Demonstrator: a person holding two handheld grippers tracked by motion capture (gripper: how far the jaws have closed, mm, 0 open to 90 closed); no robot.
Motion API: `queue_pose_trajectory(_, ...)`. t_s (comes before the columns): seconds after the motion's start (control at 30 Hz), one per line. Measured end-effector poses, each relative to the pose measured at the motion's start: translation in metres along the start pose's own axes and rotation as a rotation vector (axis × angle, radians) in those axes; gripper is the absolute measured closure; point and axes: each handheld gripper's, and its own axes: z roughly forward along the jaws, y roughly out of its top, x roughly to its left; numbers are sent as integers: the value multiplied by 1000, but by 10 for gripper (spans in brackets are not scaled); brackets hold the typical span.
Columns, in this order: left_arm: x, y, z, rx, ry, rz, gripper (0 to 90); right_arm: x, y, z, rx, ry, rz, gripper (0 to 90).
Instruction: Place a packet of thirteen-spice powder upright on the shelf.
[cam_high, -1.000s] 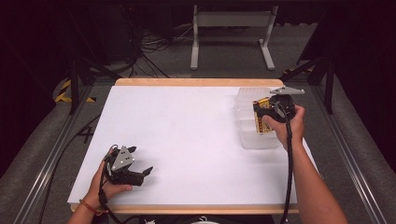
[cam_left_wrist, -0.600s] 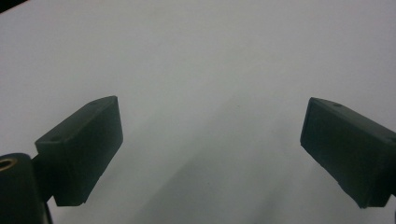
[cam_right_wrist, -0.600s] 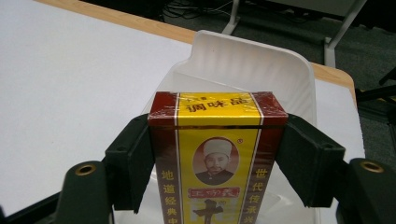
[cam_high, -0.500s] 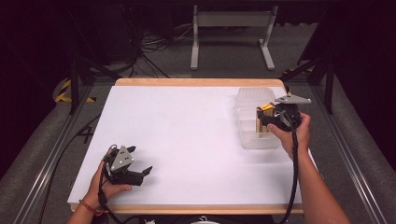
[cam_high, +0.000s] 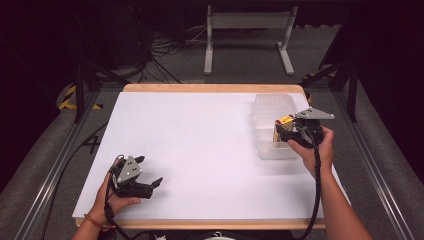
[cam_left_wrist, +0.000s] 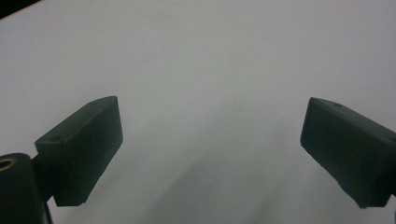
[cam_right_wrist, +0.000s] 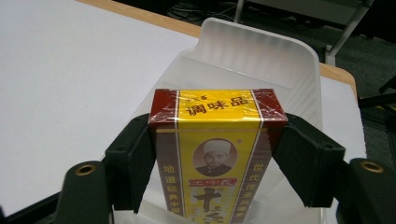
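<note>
We have the seasoning box (cam_right_wrist: 217, 154) clamped in our right gripper (cam_right_wrist: 217, 158), one black jaw pressed flat against each of its narrow maroon sides, so this claw is closed on the box and holds nothing else. The box stands with its long axis running straight up from between the jaws, its red-and-yellow end panel facing the camera in the right gripper view. In the high view the same box (cam_high: 283, 126) sits at the front of the right gripper (cam_high: 290, 134), raised over the near right part of the clear plastic bin (cam_high: 272, 102) that rests at the table's right side. We cannot tell whether the box's lower end is already touching the bin's floor or hanging just above it.

The relation that matters, as we judge it, is box to bin: the bin's open well (cam_right_wrist: 261, 56) lies directly ahead of and beneath the box, so lowering it in looks like a short drop rather than a reach.

Our left gripper (cam_high: 142, 181) rests low over the white table (cam_high: 200, 150) near the front left corner, well apart from the bin. Its jaws stand wide apart over the bare white surface (cam_left_wrist: 210, 70), gripping nothing
</note>
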Motion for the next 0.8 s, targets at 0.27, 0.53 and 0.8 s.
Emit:
queue_pose_trajectory(0.27,2,1,-4,-26,4,-13,62,1,-10,-2,-7,0,-12,321)
queue_pose_trajectory(0.53,2,1,-5,-33,3,-9,62,-2,-17,-5,-29,3,-4,319)
queue_pose_trajectory(0.8,2,1,-6,-34,3,-10,62,-7,-24,-9,-34,1,1,308)
